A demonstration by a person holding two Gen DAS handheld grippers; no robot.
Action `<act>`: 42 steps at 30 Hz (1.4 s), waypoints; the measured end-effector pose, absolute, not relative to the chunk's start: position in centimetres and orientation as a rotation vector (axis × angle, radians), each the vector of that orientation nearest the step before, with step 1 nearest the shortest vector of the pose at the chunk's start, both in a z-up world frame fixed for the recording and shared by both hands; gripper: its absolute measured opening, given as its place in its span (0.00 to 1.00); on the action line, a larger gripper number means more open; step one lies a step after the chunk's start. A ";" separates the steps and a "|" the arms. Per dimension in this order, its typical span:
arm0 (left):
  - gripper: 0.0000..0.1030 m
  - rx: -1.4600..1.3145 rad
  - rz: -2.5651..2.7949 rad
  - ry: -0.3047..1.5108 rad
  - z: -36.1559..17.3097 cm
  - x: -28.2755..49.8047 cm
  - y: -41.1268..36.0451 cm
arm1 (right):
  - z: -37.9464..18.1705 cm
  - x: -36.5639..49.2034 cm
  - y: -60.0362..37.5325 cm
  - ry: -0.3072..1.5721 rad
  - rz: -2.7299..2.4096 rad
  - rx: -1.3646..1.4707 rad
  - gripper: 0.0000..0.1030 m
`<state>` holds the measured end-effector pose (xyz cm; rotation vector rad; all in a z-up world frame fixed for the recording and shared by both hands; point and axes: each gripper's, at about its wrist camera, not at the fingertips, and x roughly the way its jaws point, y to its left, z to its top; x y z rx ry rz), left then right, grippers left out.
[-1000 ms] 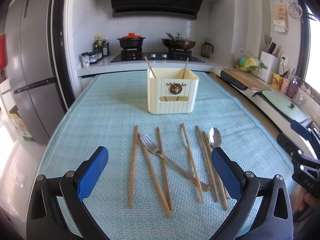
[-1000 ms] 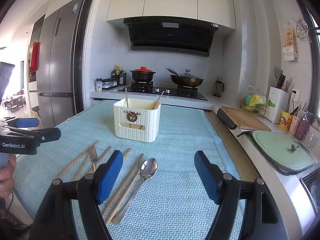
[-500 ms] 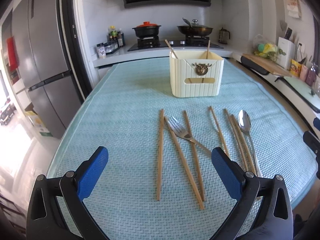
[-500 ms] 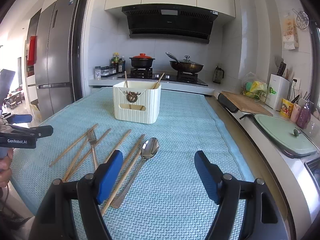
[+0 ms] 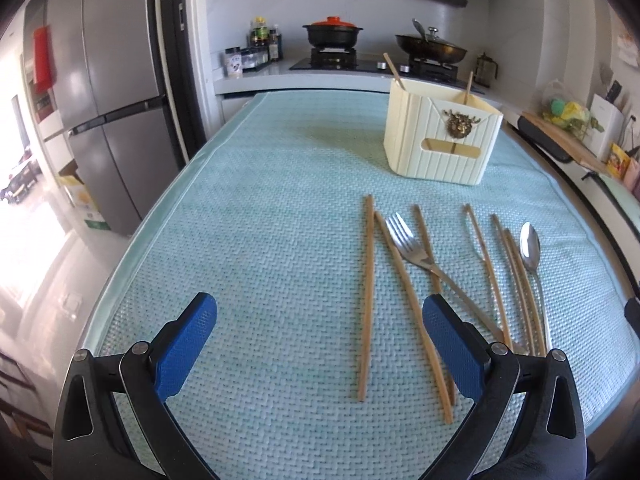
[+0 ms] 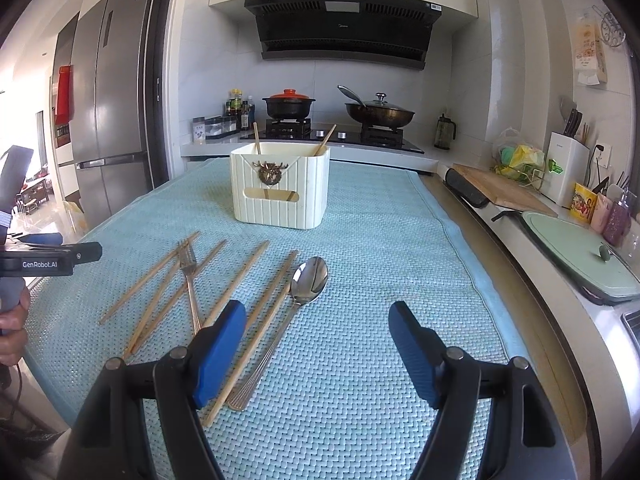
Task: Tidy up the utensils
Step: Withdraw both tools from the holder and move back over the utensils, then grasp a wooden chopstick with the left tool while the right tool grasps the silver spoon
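Several wooden chopsticks, a metal fork and a metal spoon lie loose on the teal mat. A cream ribbed utensil holder stands behind them with two chopsticks in it. My left gripper is open and empty, left of the chopsticks. My right gripper is open and empty, just right of the spoon's handle. The left gripper also shows in the right wrist view.
A stove with a red-lidded pot and a wok is at the back. A fridge stands at the left. A cutting board and a green lid lie on the counter to the right.
My left gripper has moved left, so the utensils now lie right of its centre. My right gripper has edged forward and lower toward the spoon. Both stay open.
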<state>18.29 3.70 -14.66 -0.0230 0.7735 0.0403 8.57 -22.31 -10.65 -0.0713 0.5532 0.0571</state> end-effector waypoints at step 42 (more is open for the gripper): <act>1.00 0.063 0.041 0.944 -19.4 22.9 4.3 | -17.8 17.2 -22.8 0.941 0.015 -0.001 0.13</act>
